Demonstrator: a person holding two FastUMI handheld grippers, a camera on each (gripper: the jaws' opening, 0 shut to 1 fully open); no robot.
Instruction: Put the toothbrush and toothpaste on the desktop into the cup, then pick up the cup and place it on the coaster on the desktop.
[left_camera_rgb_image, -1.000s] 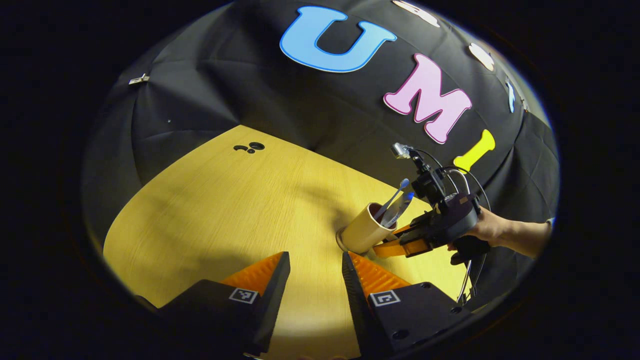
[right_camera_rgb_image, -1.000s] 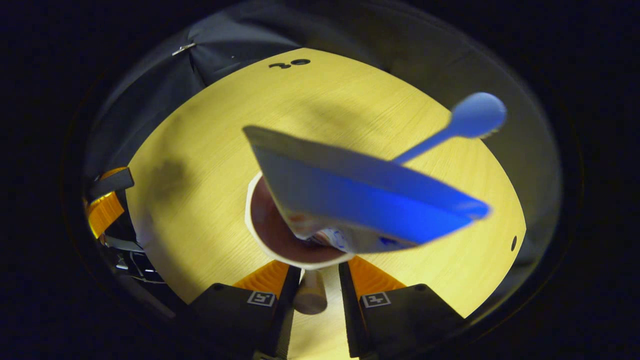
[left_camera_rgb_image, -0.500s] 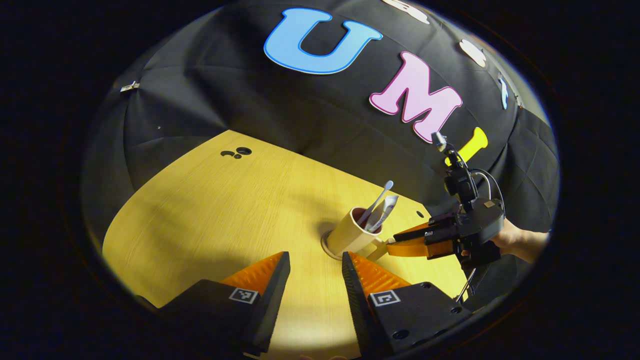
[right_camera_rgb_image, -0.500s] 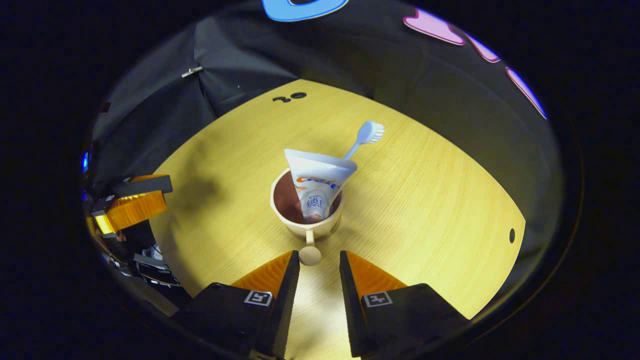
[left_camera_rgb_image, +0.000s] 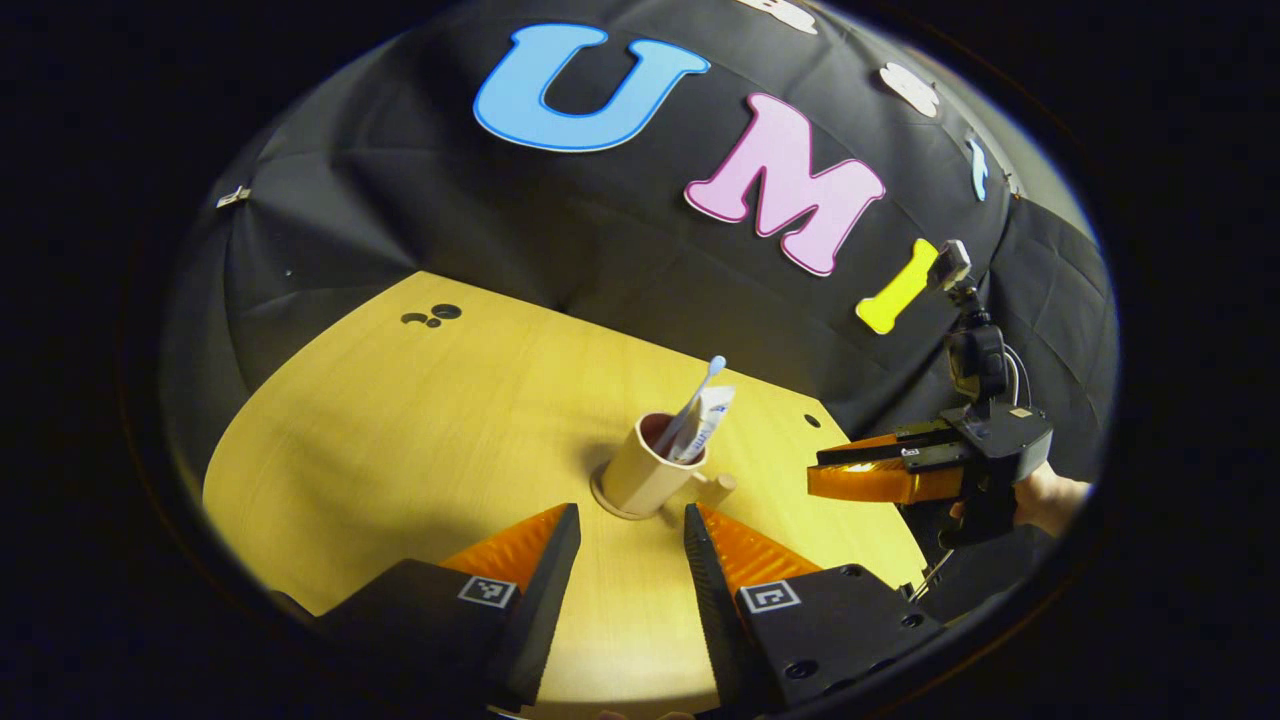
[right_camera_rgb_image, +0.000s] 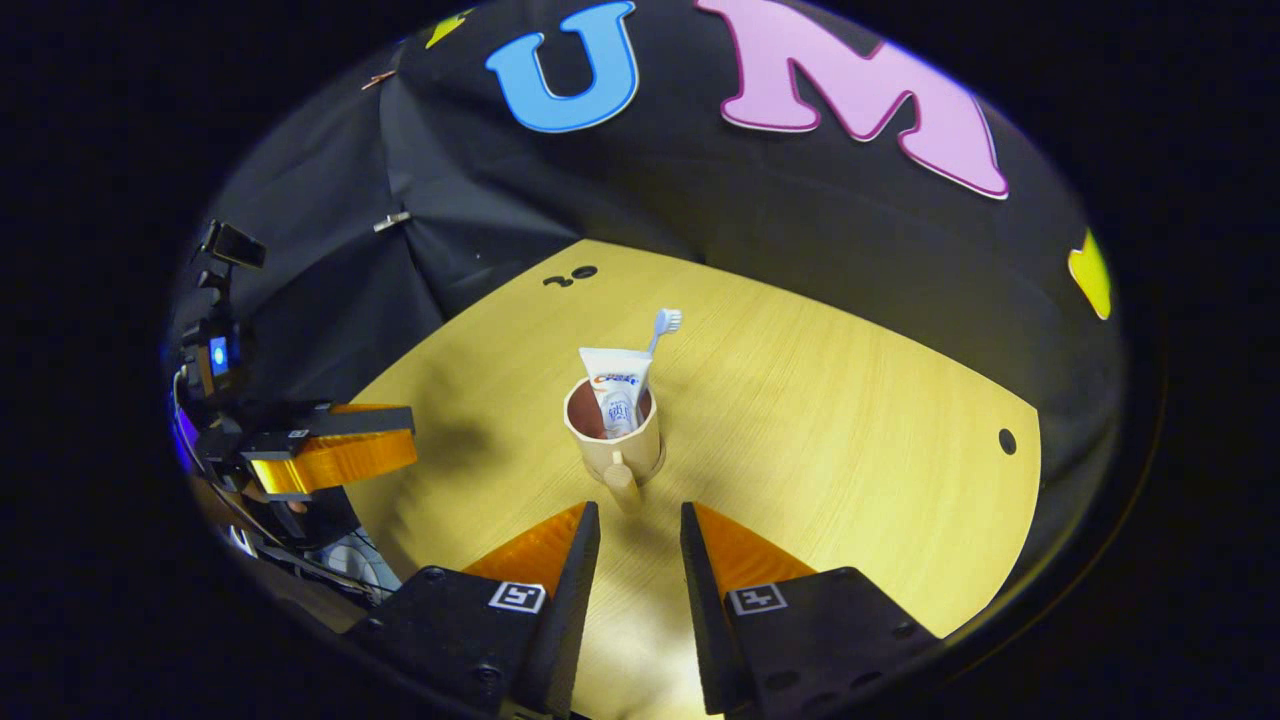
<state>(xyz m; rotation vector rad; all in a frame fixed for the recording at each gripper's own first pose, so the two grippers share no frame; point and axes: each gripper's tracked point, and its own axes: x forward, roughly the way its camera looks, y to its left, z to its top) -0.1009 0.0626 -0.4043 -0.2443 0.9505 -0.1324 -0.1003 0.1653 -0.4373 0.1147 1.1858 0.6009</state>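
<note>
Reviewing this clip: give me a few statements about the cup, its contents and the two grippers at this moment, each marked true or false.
1. The toothbrush and the toothpaste both stand in the cup. True.
2. The cup lies on its side on the table. False: it stands upright, on the coaster.
3. The right gripper grips the cup's handle. False: it is open and held back from the handle, holding nothing.
4. The left gripper holds nothing. True.
5. The toothbrush's bristle end points down into the cup. False: the bristle end sticks up above the rim.
</note>
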